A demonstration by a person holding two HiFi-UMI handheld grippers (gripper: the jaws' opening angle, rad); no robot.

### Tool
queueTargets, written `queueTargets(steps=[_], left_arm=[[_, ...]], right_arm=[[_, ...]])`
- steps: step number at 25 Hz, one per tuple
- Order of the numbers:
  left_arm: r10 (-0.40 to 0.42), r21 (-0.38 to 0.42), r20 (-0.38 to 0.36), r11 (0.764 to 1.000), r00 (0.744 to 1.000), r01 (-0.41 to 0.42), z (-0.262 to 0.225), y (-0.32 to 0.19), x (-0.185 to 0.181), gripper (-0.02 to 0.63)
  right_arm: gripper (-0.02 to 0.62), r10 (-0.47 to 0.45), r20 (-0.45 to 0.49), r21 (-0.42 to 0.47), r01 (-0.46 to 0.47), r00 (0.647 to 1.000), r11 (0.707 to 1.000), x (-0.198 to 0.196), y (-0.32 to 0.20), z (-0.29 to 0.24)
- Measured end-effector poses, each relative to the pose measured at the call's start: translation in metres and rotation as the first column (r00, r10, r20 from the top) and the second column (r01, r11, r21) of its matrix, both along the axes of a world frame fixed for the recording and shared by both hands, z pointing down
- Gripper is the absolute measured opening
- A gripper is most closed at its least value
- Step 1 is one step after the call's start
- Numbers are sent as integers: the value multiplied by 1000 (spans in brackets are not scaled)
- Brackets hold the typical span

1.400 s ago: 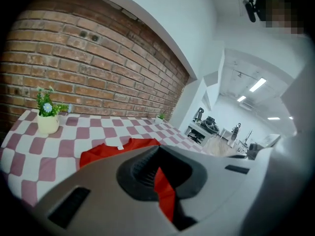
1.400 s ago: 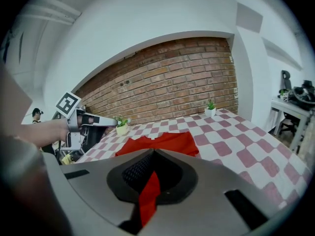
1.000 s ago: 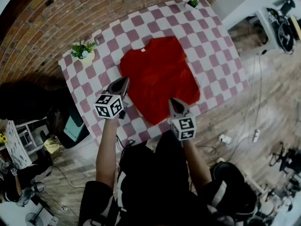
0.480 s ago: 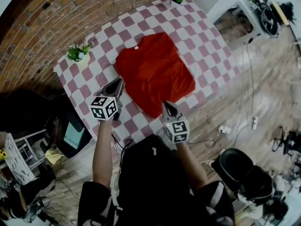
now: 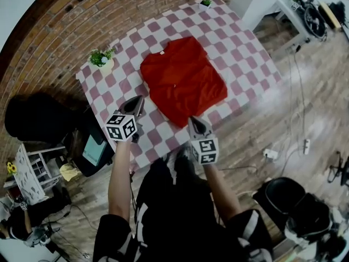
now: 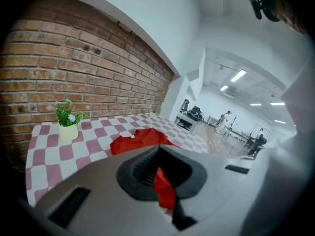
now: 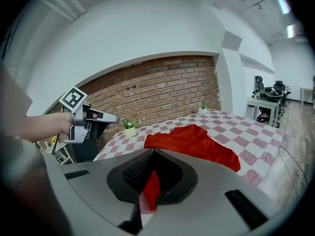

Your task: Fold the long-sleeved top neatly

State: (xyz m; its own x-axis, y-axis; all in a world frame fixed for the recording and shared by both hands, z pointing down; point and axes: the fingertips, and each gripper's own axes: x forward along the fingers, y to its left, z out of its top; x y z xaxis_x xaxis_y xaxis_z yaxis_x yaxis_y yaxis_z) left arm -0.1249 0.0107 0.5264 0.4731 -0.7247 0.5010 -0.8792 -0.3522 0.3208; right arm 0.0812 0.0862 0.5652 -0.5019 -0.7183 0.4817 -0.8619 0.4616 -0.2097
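Observation:
The red long-sleeved top [image 5: 182,81] lies folded into a compact shape on the pink-and-white checked table [image 5: 234,42]. My left gripper [image 5: 139,99] hovers just off the top's near-left corner, jaws shut and holding nothing. My right gripper [image 5: 193,120] hangs over the table's near edge, just short of the top's hem, also shut and holding nothing. In the left gripper view the top [image 6: 142,139] shows beyond the closed left gripper [image 6: 158,151]. In the right gripper view the top [image 7: 197,141] lies ahead of the right gripper [image 7: 153,154], with the left gripper [image 7: 113,118] to the left.
A potted plant [image 5: 102,59] stands at the table's left corner and a smaller plant [image 5: 205,3] at the far corner. A brick wall runs behind. A black bin [image 5: 92,146] sits left of the table, a black chair [image 5: 283,192] at lower right, and cables lie on the wooden floor.
Both grippers have drawn back from the top toward the table's near edge and risen a little, staying shut. The top lies where it was.

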Motion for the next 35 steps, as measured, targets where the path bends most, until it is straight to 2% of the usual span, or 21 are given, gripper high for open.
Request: queueTargets(steps=[6,11,14,15,17,19,21,22,27,29,30,32,35], left_arm=[[24,47,-11,999,1000,-23,-15,15,-4,6],[105,120,33,987,994,-108,-21,13,-5,6],[145,162,30,976,989,-148,-17,10,-17,6],[155,173,21,972,988,-156,-15,8,-25,8],[181,186,-1,966,984,-177,-10,4,-41,9],[217,184,-21,960,976,-209,-6,-1,-59,15],[262,175,-37,952,964,-252,-1,-4,-75,94],[288,172,-38,945,957,-277,1,-5,-83,114],[405,183,49,895,913,-407,15,-8,-110,137],[457,193,138,858,879,-476,22,-9,-116,141],[489,194,201,830,849,-524,27,-9,-118,141],[552,185,331,758,766,-626,39,-8,-120,150],[602,148,496,652,626,-744,59,-12,-120,155]], right_arm=[[6,69,29,23,-70,997,997,-2,21,-10],[6,142,46,39,-144,989,989,-15,32,-14],[9,213,36,65,-215,976,974,-27,34,-11],[14,238,25,79,-240,971,968,-30,35,-9],[84,288,16,94,-288,958,953,-39,37,-3],[104,342,8,85,-341,940,936,-51,41,4],[112,408,-7,72,-407,913,911,-62,44,11],[113,440,-15,71,-438,898,896,-68,46,12],[117,547,-49,64,-544,836,837,-97,57,19],[123,562,-99,63,-558,821,827,-105,62,26],[126,563,-132,63,-560,816,826,-109,65,30],[127,547,-204,50,-549,812,834,-115,72,39],[126,506,-294,34,-520,811,853,-119,78,55]])
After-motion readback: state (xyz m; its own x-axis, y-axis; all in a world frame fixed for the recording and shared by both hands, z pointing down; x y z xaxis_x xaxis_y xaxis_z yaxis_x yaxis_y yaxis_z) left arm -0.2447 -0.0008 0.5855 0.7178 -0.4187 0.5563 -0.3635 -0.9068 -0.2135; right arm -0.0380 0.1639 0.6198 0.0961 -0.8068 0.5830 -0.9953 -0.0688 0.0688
